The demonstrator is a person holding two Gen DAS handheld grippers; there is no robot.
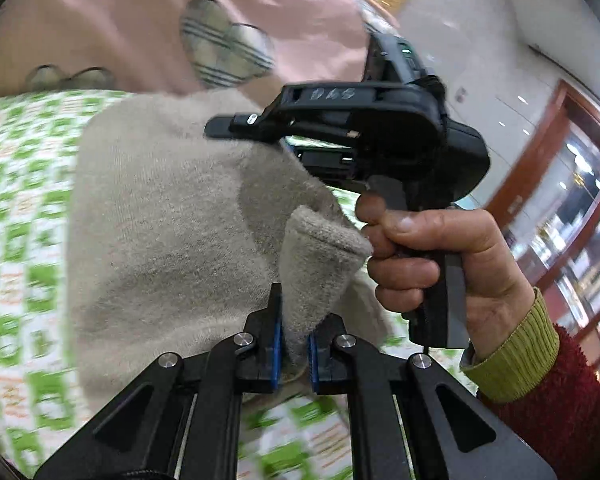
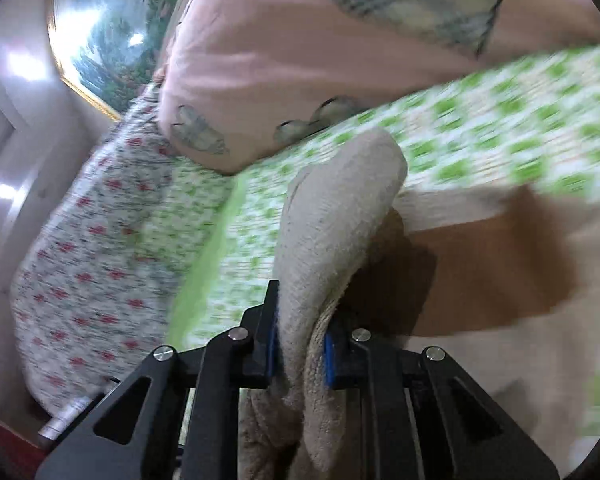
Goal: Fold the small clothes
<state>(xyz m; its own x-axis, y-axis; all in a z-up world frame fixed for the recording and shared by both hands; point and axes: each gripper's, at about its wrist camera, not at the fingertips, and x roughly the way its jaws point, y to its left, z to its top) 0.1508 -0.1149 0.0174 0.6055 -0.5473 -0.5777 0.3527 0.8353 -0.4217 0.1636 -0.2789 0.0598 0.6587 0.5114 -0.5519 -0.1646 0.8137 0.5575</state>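
Observation:
A beige knitted garment (image 1: 160, 216) hangs lifted above the green-and-white checked bed cover (image 1: 16, 208). My left gripper (image 1: 294, 344) is shut on a bunched edge of it, which sticks up between the blue pads. In the left wrist view my right gripper (image 1: 364, 120) shows at the garment's far edge, held by a hand; its jaws are hidden there. In the right wrist view my right gripper (image 2: 300, 348) is shut on a thick fold of the same beige garment (image 2: 340, 208), which droops over the bed cover (image 2: 500, 120).
A pink quilt with plaid hearts (image 1: 204, 20) lies at the back of the bed and also shows in the right wrist view (image 2: 300, 40). A floral sheet (image 2: 92, 248) covers the bed's side. A wooden door frame (image 1: 540, 148) stands at right.

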